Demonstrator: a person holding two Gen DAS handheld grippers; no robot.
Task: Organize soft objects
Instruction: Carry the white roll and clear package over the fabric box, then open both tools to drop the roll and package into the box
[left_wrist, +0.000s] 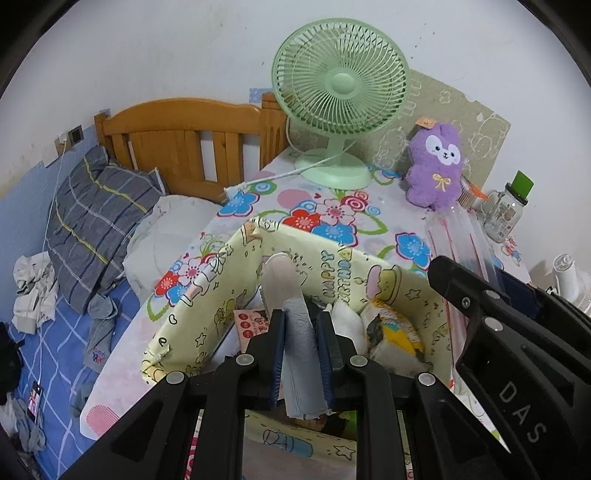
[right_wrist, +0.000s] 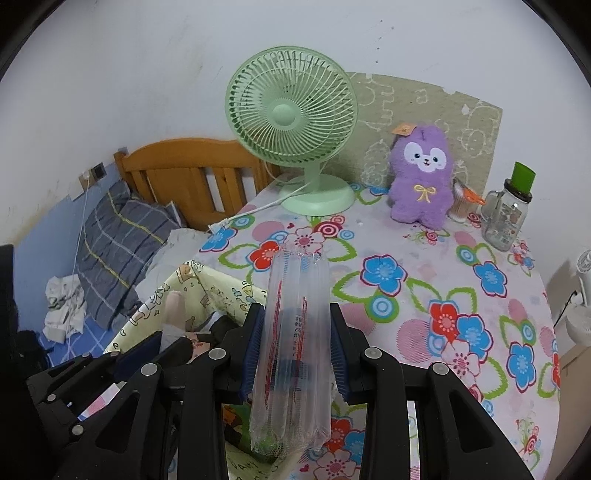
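My left gripper is shut on a pale grey-white soft roll that sticks up over a yellow cartoon-print box with several soft items inside. My right gripper is shut on a clear inflated air-cushion pack with red lines, held above the floral tablecloth just right of the box. The right gripper's black body and its pack show at the right of the left wrist view. A purple plush toy sits upright at the back of the table.
A green desk fan stands at the table's back, its cord trailing left. A glass jar with a green cap stands at the right. A bed with a wooden headboard, plaid pillow and loose clothes lies to the left.
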